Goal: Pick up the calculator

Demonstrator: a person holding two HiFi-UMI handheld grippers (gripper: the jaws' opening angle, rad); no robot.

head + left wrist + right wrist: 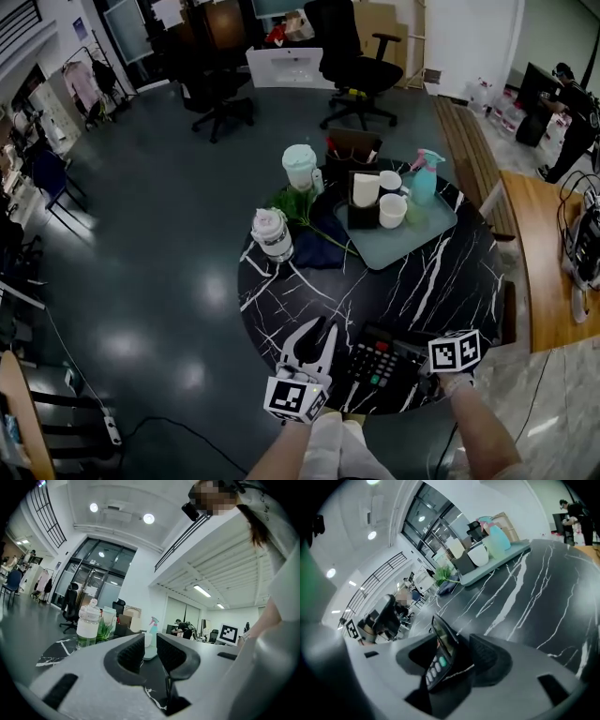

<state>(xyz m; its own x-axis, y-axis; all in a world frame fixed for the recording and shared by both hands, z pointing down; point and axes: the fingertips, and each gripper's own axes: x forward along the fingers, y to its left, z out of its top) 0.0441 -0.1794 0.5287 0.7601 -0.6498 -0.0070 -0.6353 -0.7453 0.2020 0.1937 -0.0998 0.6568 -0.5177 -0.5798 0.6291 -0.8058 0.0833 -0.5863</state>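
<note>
Black stone with white cracks makes up the round counter (441, 281). The black calculator with grey, red and green buttons (375, 361) is at the near edge of it, right in front of the person.

The right claw (417, 367) comes at the calculator from its right side. In the right gripper view this claw (457, 651) has its two jaws closed on the edge of the calculator (439, 656), with one jaw on each face. The calculator stands tilted up between them, so its little screen and buttons face sideways.

The left claw (319, 336) sits just beside the calculator's left side, pointing away from the person. In the left gripper view its jaws (150, 651) are only a tiny bit apart (just a thin slit), and nothing is between them.

Farther back on the counter is a pale green flat tray (412, 239) with white cups and a blue spray bottle (425, 178) on it. Left of the tray is a see-through bottle with a white cap (272, 234), next to some green leaves (295, 206).
</note>
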